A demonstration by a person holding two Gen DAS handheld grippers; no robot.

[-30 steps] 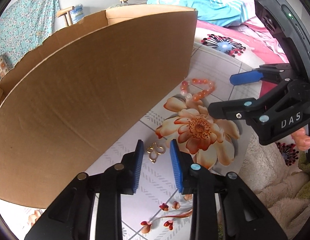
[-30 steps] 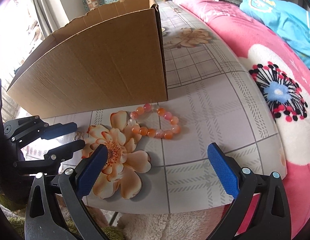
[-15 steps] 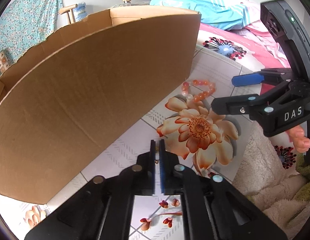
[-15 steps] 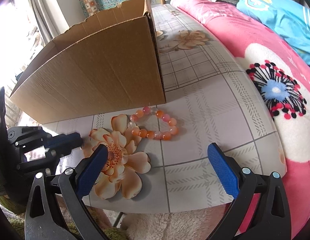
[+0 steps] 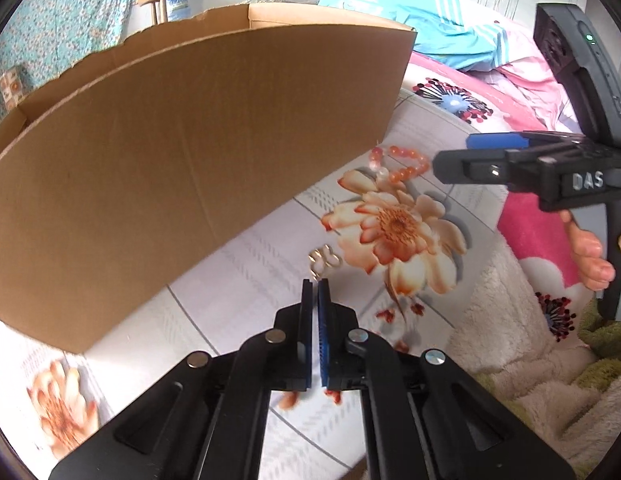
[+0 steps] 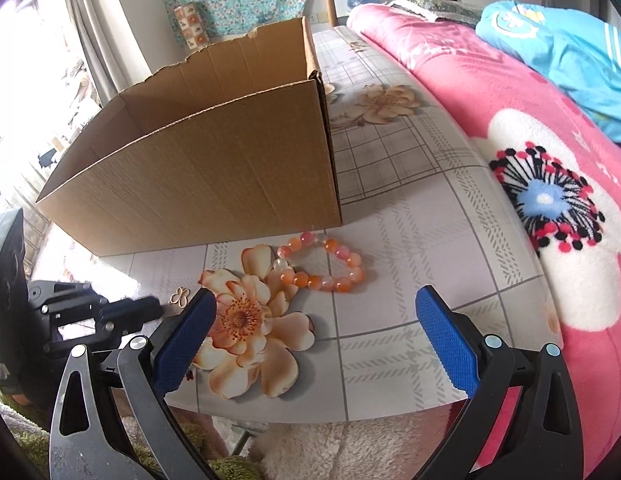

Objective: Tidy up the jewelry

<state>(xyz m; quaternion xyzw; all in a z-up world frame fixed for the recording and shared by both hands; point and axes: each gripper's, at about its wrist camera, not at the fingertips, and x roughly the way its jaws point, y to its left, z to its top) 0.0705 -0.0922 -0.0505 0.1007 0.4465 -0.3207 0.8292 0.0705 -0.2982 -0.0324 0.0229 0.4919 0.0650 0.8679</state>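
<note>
A small gold clover-shaped ornament [image 5: 324, 259] lies low over the flower-print table [image 5: 246, 276], just past my left gripper [image 5: 315, 283]. That gripper is shut and pinches the ornament's near end between its blue pads. The right wrist view shows the same ornament [image 6: 180, 296] at the left gripper's tip [image 6: 152, 307]. An orange and pink bead bracelet [image 6: 322, 266] rests on the table by the corner of the cardboard box [image 6: 214, 184]. My right gripper [image 6: 313, 294] hovers open just short of the bracelet, nothing between its fingers. From the left wrist, the bracelet [image 5: 398, 166] is partly hidden behind the right gripper [image 5: 458, 154].
The tall open cardboard box [image 5: 182, 148] fills the left of the table. A pink flowered blanket [image 6: 550, 184] borders the table on the right. A fluffy white cover [image 5: 506, 320] hangs below the near table edge. A person's fingers [image 5: 590, 256] hold the right gripper's handle.
My left gripper's jaws closed around the gold ornament and drew back a little, so the ornament now sticks out past the tips. The right gripper stayed open and rose slightly.
</note>
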